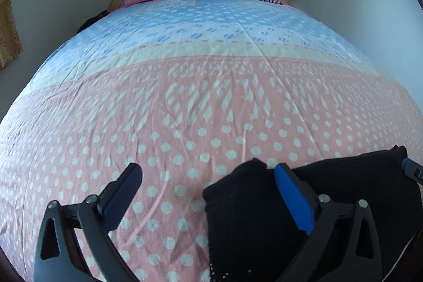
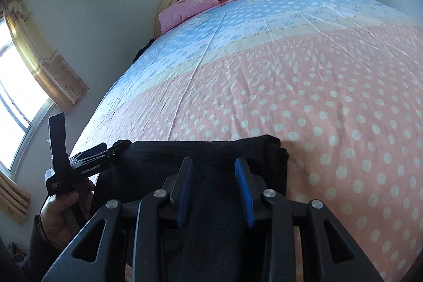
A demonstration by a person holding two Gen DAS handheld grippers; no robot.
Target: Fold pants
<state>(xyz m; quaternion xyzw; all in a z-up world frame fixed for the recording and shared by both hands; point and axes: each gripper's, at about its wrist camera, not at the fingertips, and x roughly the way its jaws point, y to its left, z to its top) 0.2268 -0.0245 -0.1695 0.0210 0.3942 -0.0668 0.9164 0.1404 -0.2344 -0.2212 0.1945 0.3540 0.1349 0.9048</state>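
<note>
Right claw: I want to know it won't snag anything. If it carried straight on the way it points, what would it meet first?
Probably the folded black pants: the right claw stands open and tilted down over them, nothing gripped. Past their far edge comes the dotted bedspread. Depth is unclear.

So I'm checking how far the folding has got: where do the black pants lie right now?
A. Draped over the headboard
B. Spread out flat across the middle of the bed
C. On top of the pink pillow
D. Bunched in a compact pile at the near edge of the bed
D: the black pants sit as a compact dark pile on the polka-dot bedsheet at the near edge, just below both grippers, with the bed's middle showing only sheet.
</note>
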